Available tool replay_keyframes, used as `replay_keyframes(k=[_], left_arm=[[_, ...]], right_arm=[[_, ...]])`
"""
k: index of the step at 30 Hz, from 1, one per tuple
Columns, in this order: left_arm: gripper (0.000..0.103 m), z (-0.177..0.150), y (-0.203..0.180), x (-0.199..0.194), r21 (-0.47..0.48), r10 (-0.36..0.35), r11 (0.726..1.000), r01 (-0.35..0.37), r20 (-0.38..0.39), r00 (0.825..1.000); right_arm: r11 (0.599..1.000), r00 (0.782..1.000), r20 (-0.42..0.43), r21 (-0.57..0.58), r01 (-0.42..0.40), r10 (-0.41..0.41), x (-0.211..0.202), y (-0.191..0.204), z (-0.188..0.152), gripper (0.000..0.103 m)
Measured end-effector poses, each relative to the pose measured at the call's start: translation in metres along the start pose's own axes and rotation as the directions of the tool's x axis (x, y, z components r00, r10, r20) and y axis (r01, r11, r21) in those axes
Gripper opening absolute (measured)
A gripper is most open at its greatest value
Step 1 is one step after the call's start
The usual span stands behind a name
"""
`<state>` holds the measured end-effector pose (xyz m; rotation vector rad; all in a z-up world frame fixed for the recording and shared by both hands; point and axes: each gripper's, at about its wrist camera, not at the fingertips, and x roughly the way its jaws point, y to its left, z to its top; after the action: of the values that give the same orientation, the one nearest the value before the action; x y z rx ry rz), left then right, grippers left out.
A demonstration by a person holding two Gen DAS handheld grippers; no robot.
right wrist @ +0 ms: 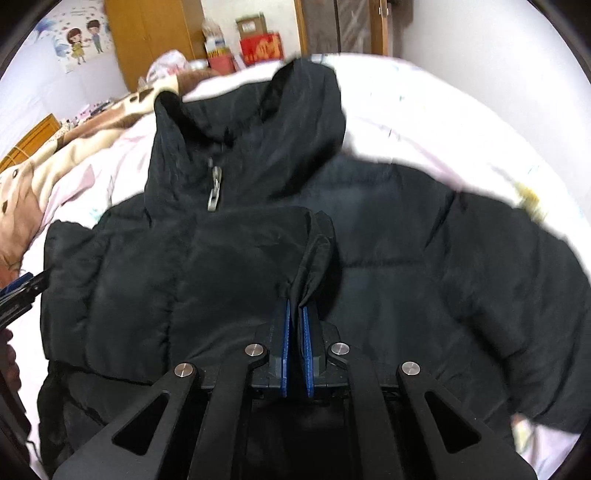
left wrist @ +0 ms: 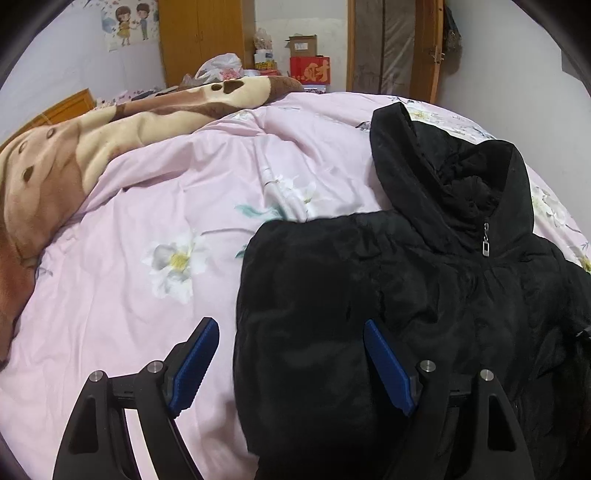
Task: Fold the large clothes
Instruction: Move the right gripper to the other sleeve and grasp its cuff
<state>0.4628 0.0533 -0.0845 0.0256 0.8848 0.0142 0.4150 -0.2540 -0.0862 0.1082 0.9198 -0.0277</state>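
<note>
A black padded jacket (right wrist: 236, 266) lies front-up on the bed (left wrist: 147, 206), its sleeve cuff (right wrist: 314, 251) pinched in the closed right tool (right wrist: 295, 310) for folding inward, while the left tool (left wrist: 290, 332) hovers open, empty, over the folded side.

One black jacket (left wrist: 406, 295), one pink quilt (left wrist: 147, 221), one brown blanket (left wrist: 55, 166), two tongs (left wrist: 291, 365) (right wrist: 294, 306), one poster (left wrist: 127, 24).

black puffer jacket (left wrist: 424, 295) lies zipped, face-up, hood spread flat.
</note>
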Motion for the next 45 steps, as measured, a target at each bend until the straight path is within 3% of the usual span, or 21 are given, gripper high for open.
replay_keyframes(k=[6,7,10,12,16,22,27,33,35,36,38,45], left_arm=[[0.080,0.015,-0.023,0.021,0.126,0.061,0.990,-0.061,0.005,0.998],[0.080,0.017,-0.026,0.027,0.135,0.063,0.989,-0.060,-0.019,0.998],[0.081,0.018,-0.026,0.043,0.099,0.041,0.995,-0.032,-0.089,0.995],[0.081,0.016,-0.026,0.046,0.098,0.037,0.995,-0.028,-0.089,0.995],[0.082,0.011,-0.028,0.051,0.120,0.040,0.992,-0.029,-0.096,0.995],[0.082,0.014,-0.016,0.047,0.053,0.000,0.999,0.006,-0.101,0.995],[0.085,0.011,-0.015,0.049,0.032,-0.008,0.999,0.012,-0.116,0.993],[0.085,0.007,-0.015,0.024,0.055,-0.003,0.998,0.008,-0.089,0.996],[0.085,0.005,-0.014,0.004,0.039,-0.016,0.999,0.018,-0.056,0.998],[0.085,0.003,-0.015,-0.006,0.044,-0.025,0.999,0.027,-0.044,0.999],[0.085,-0.001,-0.020,-0.028,0.050,-0.046,0.998,0.048,-0.024,0.999],[0.085,-0.028,-0.053,-0.101,0.066,-0.124,0.990,0.122,0.023,0.992]], right_arm=[[0.996,0.990,0.114,0.048,0.079,-0.084,-0.029,-0.016,0.012,0.006],[0.995,0.990,0.103,0.038,0.093,-0.097,-0.027,-0.016,0.012,0.006],[0.991,0.990,-0.047,0.019,0.133,-0.132,0.006,-0.017,0.010,0.006],[0.991,0.989,-0.085,0.032,0.128,-0.125,0.019,-0.021,0.005,0.006],[0.990,0.987,-0.091,0.024,0.137,-0.134,0.027,-0.024,0.002,0.007],[0.991,0.991,-0.069,0.050,0.122,-0.118,0.004,-0.026,0.007,0.007],[0.985,0.976,-0.135,0.005,0.171,-0.169,0.030,-0.022,0.001,0.014],[0.983,0.986,-0.048,0.080,0.163,-0.159,-0.002,-0.030,-0.002,0.026],[0.980,0.984,-0.006,0.090,0.177,-0.177,-0.022,-0.034,-0.005,0.047],[0.981,0.985,0.015,0.101,0.167,-0.170,-0.034,-0.037,-0.008,0.051],[0.984,0.989,0.042,0.112,0.138,-0.144,-0.055,-0.044,-0.014,0.052],[0.961,0.980,0.080,0.226,0.158,-0.180,-0.134,-0.096,-0.055,0.057]])
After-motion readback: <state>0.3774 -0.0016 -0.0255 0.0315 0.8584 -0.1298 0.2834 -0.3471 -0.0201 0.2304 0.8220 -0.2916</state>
